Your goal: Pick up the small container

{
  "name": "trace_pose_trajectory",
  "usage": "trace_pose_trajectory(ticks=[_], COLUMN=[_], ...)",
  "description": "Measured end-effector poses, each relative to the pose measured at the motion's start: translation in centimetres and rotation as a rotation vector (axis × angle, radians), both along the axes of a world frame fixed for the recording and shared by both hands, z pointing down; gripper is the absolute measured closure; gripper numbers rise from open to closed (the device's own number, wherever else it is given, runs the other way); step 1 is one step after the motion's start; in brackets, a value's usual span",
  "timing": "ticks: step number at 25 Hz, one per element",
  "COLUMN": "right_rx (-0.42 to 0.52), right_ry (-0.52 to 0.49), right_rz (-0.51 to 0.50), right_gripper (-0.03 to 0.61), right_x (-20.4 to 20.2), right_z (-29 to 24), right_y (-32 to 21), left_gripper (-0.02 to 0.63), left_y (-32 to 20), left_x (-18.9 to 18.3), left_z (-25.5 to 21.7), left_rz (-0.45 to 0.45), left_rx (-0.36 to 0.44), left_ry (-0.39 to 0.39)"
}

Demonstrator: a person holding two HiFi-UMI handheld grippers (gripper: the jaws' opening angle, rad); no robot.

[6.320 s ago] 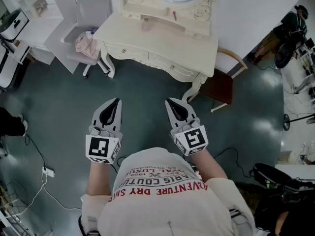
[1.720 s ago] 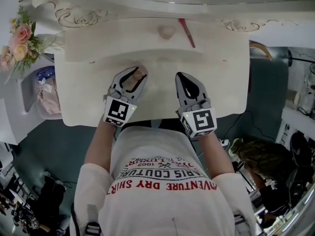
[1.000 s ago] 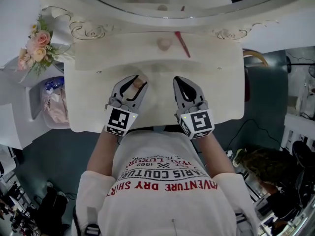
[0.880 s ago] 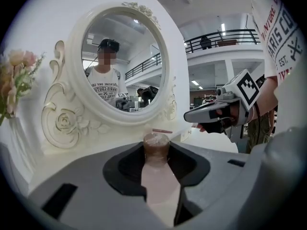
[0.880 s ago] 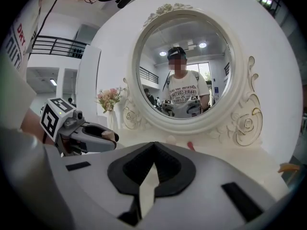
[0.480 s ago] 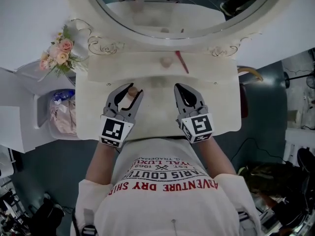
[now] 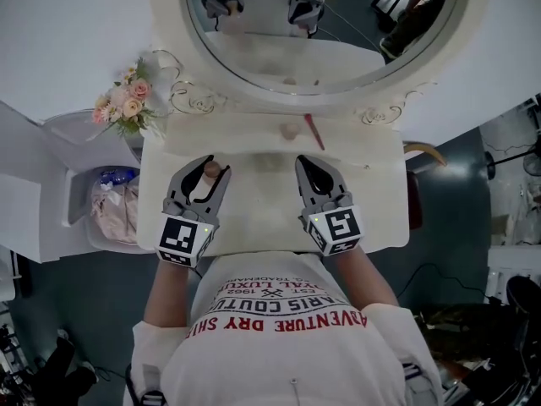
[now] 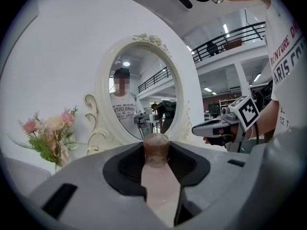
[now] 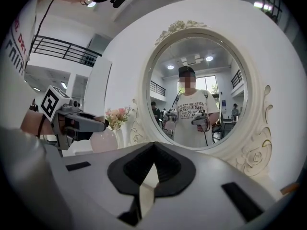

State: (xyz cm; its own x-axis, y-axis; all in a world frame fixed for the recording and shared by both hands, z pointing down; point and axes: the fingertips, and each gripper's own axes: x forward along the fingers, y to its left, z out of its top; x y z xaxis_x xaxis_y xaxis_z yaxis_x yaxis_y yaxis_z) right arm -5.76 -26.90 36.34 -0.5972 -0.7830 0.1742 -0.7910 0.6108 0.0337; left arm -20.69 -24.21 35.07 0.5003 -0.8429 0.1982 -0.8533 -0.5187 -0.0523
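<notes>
The small container (image 7: 211,172) is a pale pink bottle with a brown cap. It sits between the jaws of my left gripper (image 7: 205,174), which is shut on its body above the cream dressing table (image 7: 372,201). In the left gripper view the container's cap (image 8: 157,146) sticks out past the jaw tips, with the oval mirror (image 8: 144,95) behind it. My right gripper (image 7: 304,166) hovers beside the left one over the tabletop. Its jaw tips meet with nothing between them, as the right gripper (image 9: 154,146) also shows in its own view.
A raised shelf under the mirror (image 7: 338,32) carries a small pink round object (image 7: 290,130) and a red stick (image 7: 313,131). A bunch of pink flowers (image 7: 127,108) stands at the table's left corner. A chair with pink cloth (image 7: 110,210) is on the left.
The head view has pulled back, so the table looks smaller and more of the mirror shows. Both grippers now sit nearer the table's front edge. The left one still holds the container.
</notes>
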Motion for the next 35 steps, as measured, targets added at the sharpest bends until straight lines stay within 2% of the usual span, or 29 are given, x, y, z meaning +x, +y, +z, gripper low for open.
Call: trace_pose_trajectory(ticks=[5,14,35], right_rx=[0.033,0.037,0.022], right_ry=[-0.013,-0.027,-0.004], right_rz=[-0.015,-0.035,-0.014], right_gripper=[0.580,0.580,0.580], right_x=[-0.7,-1.4,-0.7], right_z=[-1.2,-1.3,0.2], right_y=[-0.1,0.2,-0.1], left_gripper=[0.469,0.468,0.468], left_y=[0.0,-0.5,-1.4], left_x=[-0.8,-1.3,-0.3], left_z=[-1.1,-0.8,0.6], left_rz=[-0.034,-0.060,-0.027], left_rx=[0.033,0.031,0.014], left_ry=[-0.007,-0.003,-0.008])
